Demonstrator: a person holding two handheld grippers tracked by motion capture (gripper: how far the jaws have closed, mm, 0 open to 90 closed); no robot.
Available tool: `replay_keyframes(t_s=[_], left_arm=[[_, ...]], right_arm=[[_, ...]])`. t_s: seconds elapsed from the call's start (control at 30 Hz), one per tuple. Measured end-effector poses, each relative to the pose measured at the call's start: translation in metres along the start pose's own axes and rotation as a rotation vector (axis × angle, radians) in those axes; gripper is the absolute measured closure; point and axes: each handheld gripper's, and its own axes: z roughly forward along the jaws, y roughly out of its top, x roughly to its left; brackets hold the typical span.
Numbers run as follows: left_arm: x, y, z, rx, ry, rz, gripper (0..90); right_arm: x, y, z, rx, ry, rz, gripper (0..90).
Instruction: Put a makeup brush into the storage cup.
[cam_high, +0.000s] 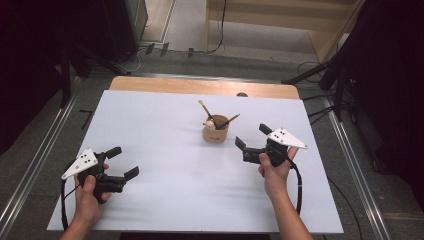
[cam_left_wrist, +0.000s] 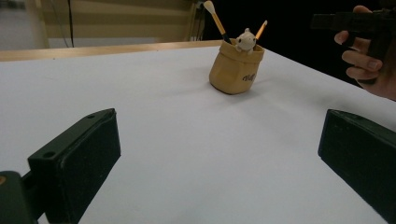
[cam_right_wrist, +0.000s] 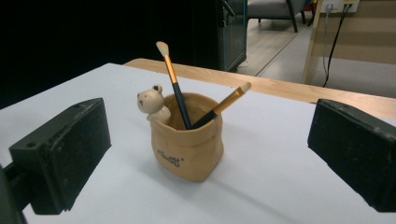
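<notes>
A tan sack-shaped pot (cam_high: 215, 132) stands on the white tabletop (cam_high: 165, 125), a little beyond its middle. A small bear figure (cam_right_wrist: 150, 101) peeks over its rim, and two brushes (cam_right_wrist: 173, 79) (cam_right_wrist: 229, 100) lean out of it with their bristle ends up. My right gripper (cam_high: 251, 135) is open just right of the pot; in the right gripper view the pot (cam_right_wrist: 187, 140) sits ahead between the spread jaws, untouched. My left gripper (cam_high: 126, 161) is open near the table's front left, far from the pot (cam_left_wrist: 236, 72), with nothing between its fingers (cam_left_wrist: 79, 158).
A bare wooden strip (cam_high: 200, 86) runs along the table's far edge. Metal rails (cam_high: 350, 150) flank the table on both sides. Dark stands and cables (cam_high: 330, 75) sit on the floor beyond. White surface spreads between the two grippers.
</notes>
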Motion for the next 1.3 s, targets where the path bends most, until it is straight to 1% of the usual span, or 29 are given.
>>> replay_keyframes(t_s=[0.07, 0.23, 0.4, 0.5, 0.57, 0.67, 0.8, 1.07, 1.13, 1.23, 1.3], left_arm=[[0.000, 0.000, 0.000, 0.001, 0.002, -0.001, 0.0], [0.000, 0.000, 0.000, -0.001, 0.005, 0.003, 0.0], [-0.001, 0.001, 0.000, -0.002, 0.004, 0.004, 0.0], [-0.001, 0.001, -0.001, -0.002, 0.007, 0.008, 0.0], [-0.001, 0.001, -0.001, -0.009, 0.008, 0.008, 0.0], [0.000, 0.001, -0.002, -0.009, 0.012, 0.009, 0.0], [0.001, 0.001, -0.003, -0.009, 0.014, 0.012, 0.0], [0.001, 0.001, -0.006, -0.014, 0.020, 0.017, 0.0], [0.001, 0.001, -0.006, -0.021, 0.020, 0.012, 0.0], [0.002, 0.001, -0.009, -0.022, 0.025, 0.014, 0.0], [0.002, 0.001, -0.009, -0.023, 0.028, 0.007, 0.0]], right_arm=[[-0.003, -0.002, -0.004, 0.003, -0.011, 0.002, 0.0], [-0.010, -0.010, -0.017, 0.007, -0.015, 0.014, 0.0], [-0.015, -0.016, -0.028, 0.005, -0.027, 0.015, 0.0], [-0.017, -0.018, -0.034, 0.002, -0.030, 0.029, 0.0], [-0.018, -0.019, -0.037, 0.002, -0.034, 0.028, 0.0], [-0.020, -0.022, -0.043, 0.005, -0.036, 0.014, 0.0], [-0.022, -0.026, -0.049, 0.010, -0.042, 0.008, 0.0], [-0.028, -0.033, -0.064, 0.012, -0.054, 0.010, 0.0], [-0.030, -0.034, -0.067, 0.010, -0.060, 0.006, 0.0], [-0.033, -0.036, -0.072, 0.014, -0.070, 0.006, 0.0], [-0.035, -0.038, -0.075, 0.020, -0.078, 0.005, 0.0]])
